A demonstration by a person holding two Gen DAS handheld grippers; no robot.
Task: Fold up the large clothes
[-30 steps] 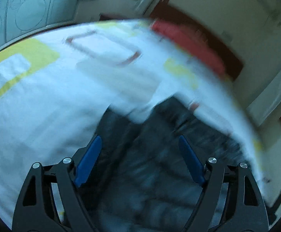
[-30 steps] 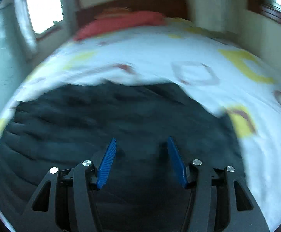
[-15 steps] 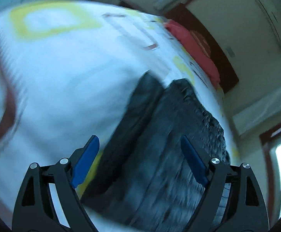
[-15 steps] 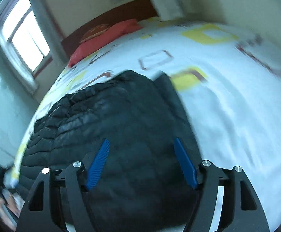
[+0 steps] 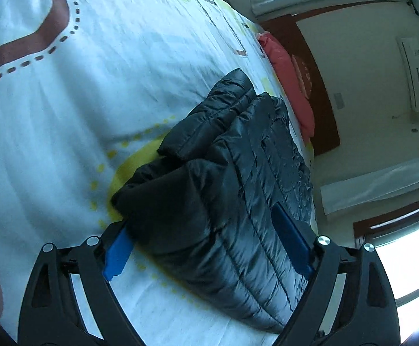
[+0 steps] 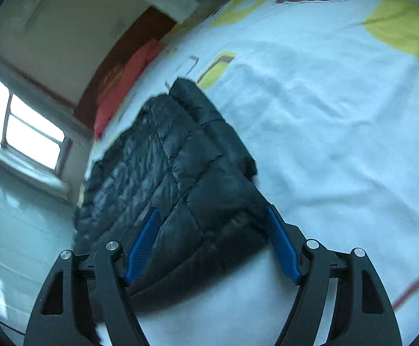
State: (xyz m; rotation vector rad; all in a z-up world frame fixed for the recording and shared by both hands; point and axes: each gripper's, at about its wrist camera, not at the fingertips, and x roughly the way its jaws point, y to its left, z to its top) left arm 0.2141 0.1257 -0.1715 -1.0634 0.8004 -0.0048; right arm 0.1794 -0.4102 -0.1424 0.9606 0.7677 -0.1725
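Jacket point(image 5: 238, 173), black, quilted and glossy, lies folded at frame centre on my white patterned bedsheet point(image 5: 65, 129). Left gripper point(image 5: 206, 230) and right gripper point(image 6: 212, 230) each straddle its near corners, jaws spread wide.

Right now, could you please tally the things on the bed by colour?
Black: 1, the puffer jacket lying on the bedsheet.
Red: 1, the pillow by the headboard.
Total: 2.
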